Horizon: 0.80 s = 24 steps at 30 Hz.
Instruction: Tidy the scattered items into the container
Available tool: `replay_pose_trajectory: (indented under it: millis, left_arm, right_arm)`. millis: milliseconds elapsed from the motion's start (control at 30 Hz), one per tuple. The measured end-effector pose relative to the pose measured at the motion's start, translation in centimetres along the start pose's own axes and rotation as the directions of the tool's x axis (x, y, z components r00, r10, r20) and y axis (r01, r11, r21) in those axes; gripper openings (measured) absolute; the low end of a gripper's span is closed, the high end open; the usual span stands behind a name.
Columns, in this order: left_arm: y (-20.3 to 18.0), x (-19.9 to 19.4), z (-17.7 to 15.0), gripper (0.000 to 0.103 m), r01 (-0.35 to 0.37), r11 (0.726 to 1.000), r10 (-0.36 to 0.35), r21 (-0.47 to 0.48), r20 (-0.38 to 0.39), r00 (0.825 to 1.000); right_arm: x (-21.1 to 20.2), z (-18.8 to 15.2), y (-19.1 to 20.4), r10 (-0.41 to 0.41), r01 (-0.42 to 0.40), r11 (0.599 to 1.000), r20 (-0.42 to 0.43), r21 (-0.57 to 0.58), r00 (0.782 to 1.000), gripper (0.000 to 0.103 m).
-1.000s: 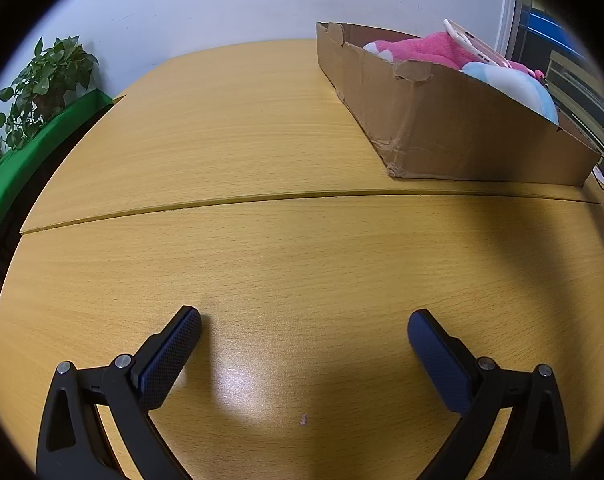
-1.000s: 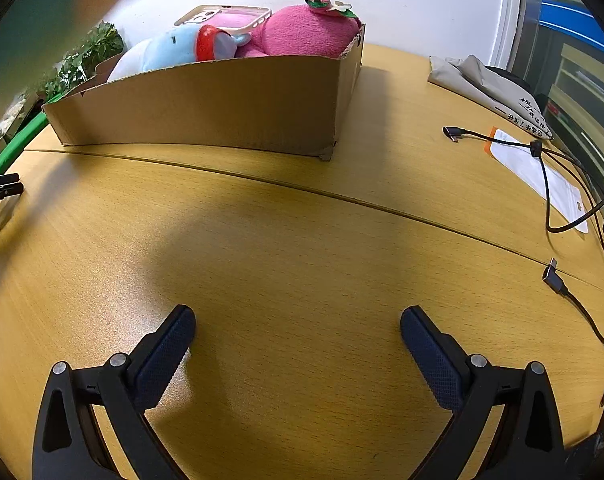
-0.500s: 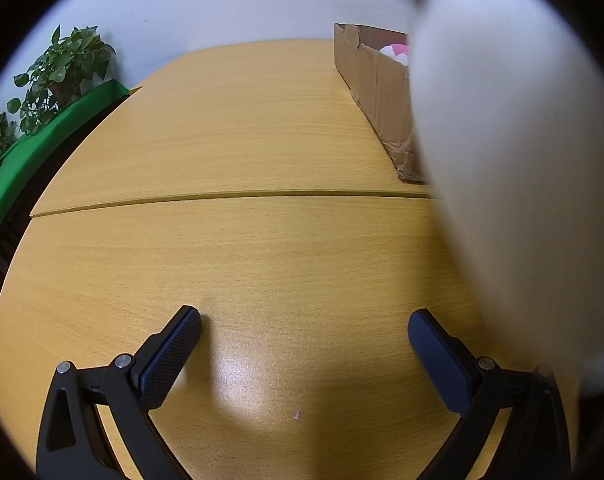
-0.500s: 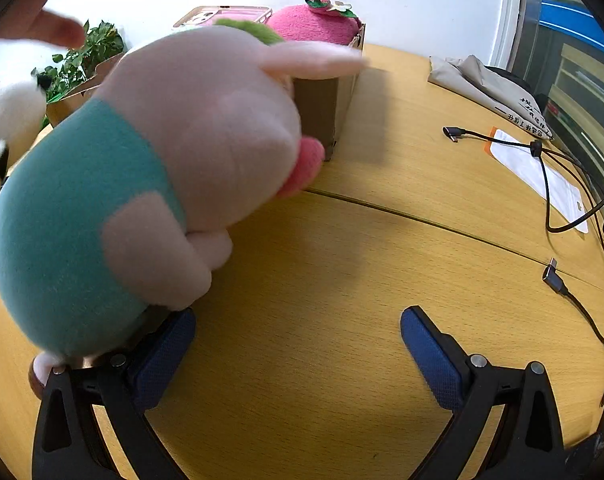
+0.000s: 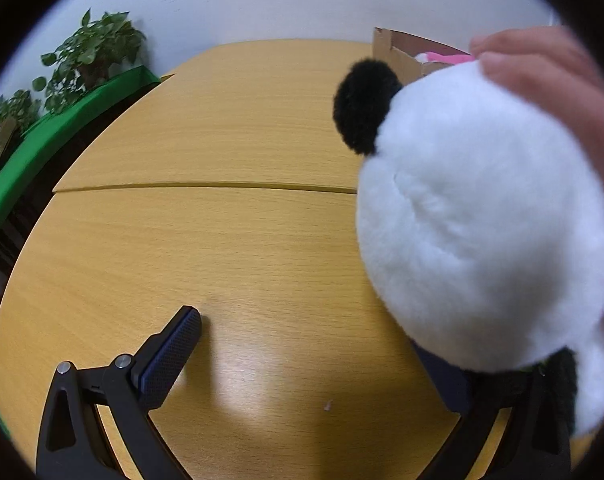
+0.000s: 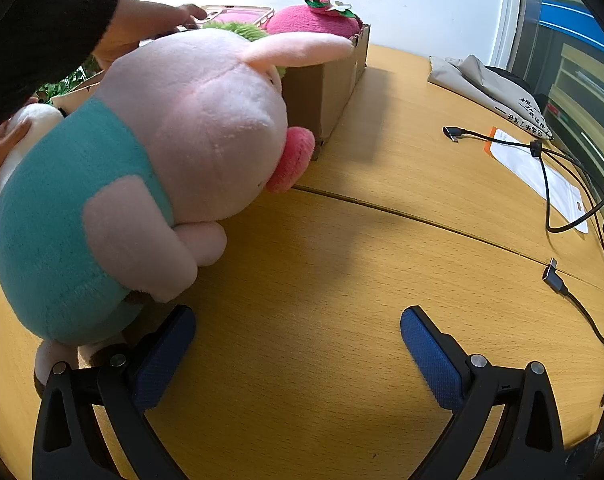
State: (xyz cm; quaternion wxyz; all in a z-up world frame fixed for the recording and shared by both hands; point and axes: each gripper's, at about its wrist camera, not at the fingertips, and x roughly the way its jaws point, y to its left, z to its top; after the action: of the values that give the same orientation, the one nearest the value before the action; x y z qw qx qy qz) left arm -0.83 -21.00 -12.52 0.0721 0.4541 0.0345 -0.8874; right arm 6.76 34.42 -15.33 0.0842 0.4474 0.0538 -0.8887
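Note:
A white panda plush (image 5: 482, 220) with a black ear fills the right of the left wrist view, held from above by a bare hand (image 5: 542, 76). It covers the right finger of my open, empty left gripper (image 5: 302, 344). In the right wrist view a pink pig plush (image 6: 141, 184) in a teal shirt stands on the table beside the left finger of my open, empty right gripper (image 6: 297, 344). The cardboard box (image 6: 326, 84) behind it holds a pink strawberry plush (image 6: 314, 20) and a phone case (image 6: 237, 14). The box also shows in the left wrist view (image 5: 398, 56).
A person's arm in a black sleeve (image 6: 41, 20) reaches over the box. Cables (image 6: 558, 184), a white packet (image 6: 542, 176) and a grey cloth (image 6: 486, 80) lie on the table's right side. A green rail (image 5: 61, 128) and plants (image 5: 93, 56) stand at the left.
A person's hands have set the pig plush and the panda plush down on the table in front of my grippers. The left view has turned slightly. Both grippers stay open.

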Motion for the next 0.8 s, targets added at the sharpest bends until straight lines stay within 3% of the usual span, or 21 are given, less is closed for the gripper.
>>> replay_pose_trajectory:
  millis: [233,800]
  left_arm:
    - [0.9,-0.5,-0.4,0.103,-0.033,0.998,0.033,-0.051,0.0,0.999]
    - [1.0,-0.6,-0.3,0.103,-0.029,0.998,0.029,-0.047,-0.001,1.0]
  right_arm:
    - [0.0,0.0,0.0,0.0,0.0,1.0,0.0,0.0,1.0,0.103]
    - [0.0,0.0,0.0,-0.001,0.001,1.0,0.0,0.001,1.0,0.103]
